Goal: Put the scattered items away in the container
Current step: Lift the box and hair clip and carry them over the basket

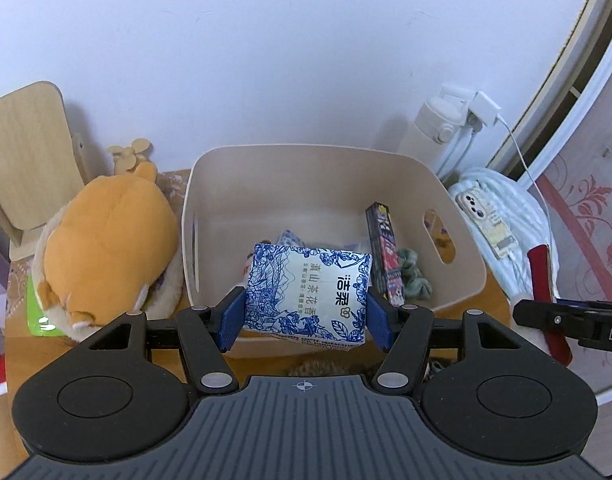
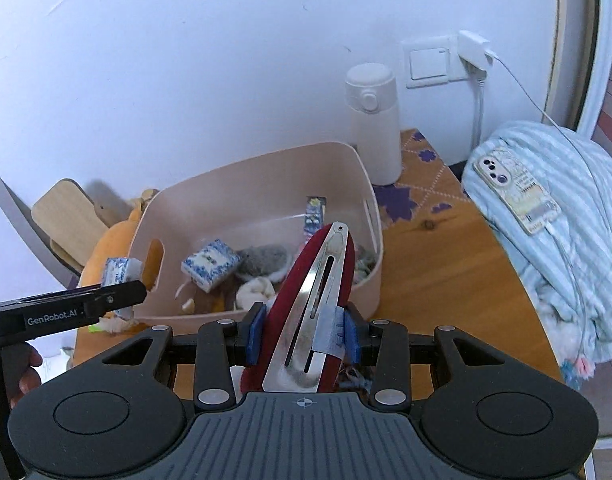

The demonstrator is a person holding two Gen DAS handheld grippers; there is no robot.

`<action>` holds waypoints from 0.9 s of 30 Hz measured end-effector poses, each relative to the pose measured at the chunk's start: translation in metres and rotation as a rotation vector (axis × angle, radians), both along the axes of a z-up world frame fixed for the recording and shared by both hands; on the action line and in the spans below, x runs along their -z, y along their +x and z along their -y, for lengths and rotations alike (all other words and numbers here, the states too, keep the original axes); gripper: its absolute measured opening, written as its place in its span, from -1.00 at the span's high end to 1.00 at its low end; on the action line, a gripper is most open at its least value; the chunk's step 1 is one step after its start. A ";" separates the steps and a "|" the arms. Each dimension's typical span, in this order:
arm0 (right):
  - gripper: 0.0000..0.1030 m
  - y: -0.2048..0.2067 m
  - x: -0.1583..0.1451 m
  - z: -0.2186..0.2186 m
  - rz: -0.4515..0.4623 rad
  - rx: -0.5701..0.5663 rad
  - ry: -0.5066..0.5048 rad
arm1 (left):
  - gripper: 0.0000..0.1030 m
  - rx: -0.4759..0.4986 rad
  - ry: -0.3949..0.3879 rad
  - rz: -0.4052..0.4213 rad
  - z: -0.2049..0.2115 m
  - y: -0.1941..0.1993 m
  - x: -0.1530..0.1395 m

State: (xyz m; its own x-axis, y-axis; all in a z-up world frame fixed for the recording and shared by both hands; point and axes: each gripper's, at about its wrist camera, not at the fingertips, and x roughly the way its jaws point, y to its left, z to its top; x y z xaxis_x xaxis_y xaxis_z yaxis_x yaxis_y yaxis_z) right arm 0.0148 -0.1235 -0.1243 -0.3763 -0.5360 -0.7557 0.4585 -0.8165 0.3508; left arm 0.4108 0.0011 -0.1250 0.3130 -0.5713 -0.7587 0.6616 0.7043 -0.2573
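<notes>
Left hand-held gripper (image 1: 304, 312) clasps tissue pack (image 1: 308, 294); right hand-held gripper (image 2: 303, 334) clasps hair clip (image 2: 316, 304).

The right gripper (image 2: 303, 334) clamps a dark red hair clip (image 2: 320, 304) with a metal snap plate, held in front of the beige container (image 2: 261, 184). Inside lie a blue-patterned tissue pack (image 2: 210, 264) and grey fluff (image 2: 263, 260). At left, the left gripper (image 2: 113, 294) holds another patterned pack (image 2: 115, 270).

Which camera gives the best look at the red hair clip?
The right wrist view: the red hair clip fills the centre, clamped between the right gripper pads, its metal clasp and pointed tip plain above the bin. The left wrist view catches only a red sliver at its right edge, partly behind the gripper.
</notes>
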 end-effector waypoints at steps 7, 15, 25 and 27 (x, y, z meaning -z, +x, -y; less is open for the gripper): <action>0.28 -0.024 0.004 0.019 0.009 0.014 -0.021 | -0.22 -0.047 0.013 -0.019 0.015 0.013 0.011; 0.28 -0.056 0.018 0.043 0.043 0.053 -0.051 | -0.23 -0.086 0.052 -0.049 0.033 0.029 0.031; 0.28 -0.085 0.051 0.066 0.086 0.055 0.009 | -0.23 -0.081 0.130 -0.068 0.051 0.034 0.057; 0.28 -0.087 0.056 0.069 0.090 0.048 0.020 | -0.24 -0.083 0.141 -0.069 0.052 0.033 0.061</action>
